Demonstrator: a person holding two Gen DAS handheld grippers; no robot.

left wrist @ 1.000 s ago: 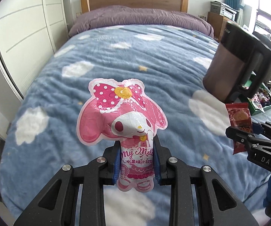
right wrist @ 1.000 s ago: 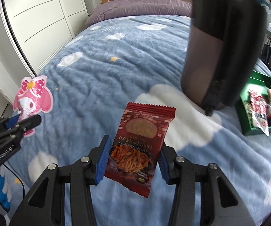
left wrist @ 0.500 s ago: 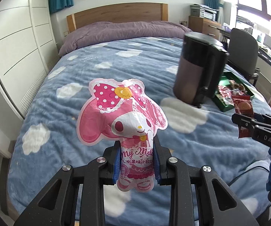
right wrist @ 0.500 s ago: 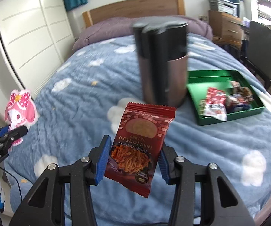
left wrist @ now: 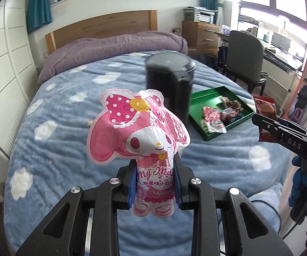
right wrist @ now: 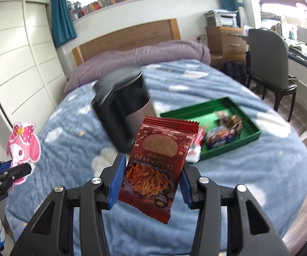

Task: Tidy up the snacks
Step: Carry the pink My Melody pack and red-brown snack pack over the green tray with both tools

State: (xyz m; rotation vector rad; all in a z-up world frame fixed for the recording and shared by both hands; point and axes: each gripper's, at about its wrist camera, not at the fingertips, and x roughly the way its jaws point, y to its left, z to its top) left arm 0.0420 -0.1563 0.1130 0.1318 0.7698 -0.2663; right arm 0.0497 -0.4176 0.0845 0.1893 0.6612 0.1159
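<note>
My left gripper [left wrist: 154, 182] is shut on a pink My Melody candy pouch [left wrist: 140, 140], held upright above the bed's near edge. My right gripper [right wrist: 151, 179] is shut on a dark red noodle snack packet [right wrist: 155, 166], also held in the air. Each gripper shows in the other's view: the right gripper [left wrist: 266, 128] with the red packet [left wrist: 264, 108] at the right, the left gripper [right wrist: 14, 170] with the pink pouch [right wrist: 23, 147] at the left. A green tray [left wrist: 204, 100] [right wrist: 245, 136] with several wrapped snacks lies on the bed beyond both grippers.
A dark cylindrical bin [left wrist: 170, 85] [right wrist: 121, 108] stands on the blue cloud blanket [left wrist: 68, 128] just left of the tray. White wardrobes [right wrist: 14, 64] line the left. A chair [right wrist: 266, 64] and desk stand at the right.
Both grippers have pulled back and risen from the bed, each still holding its snack. The bin and green tray now look farther away and more of the room shows.
</note>
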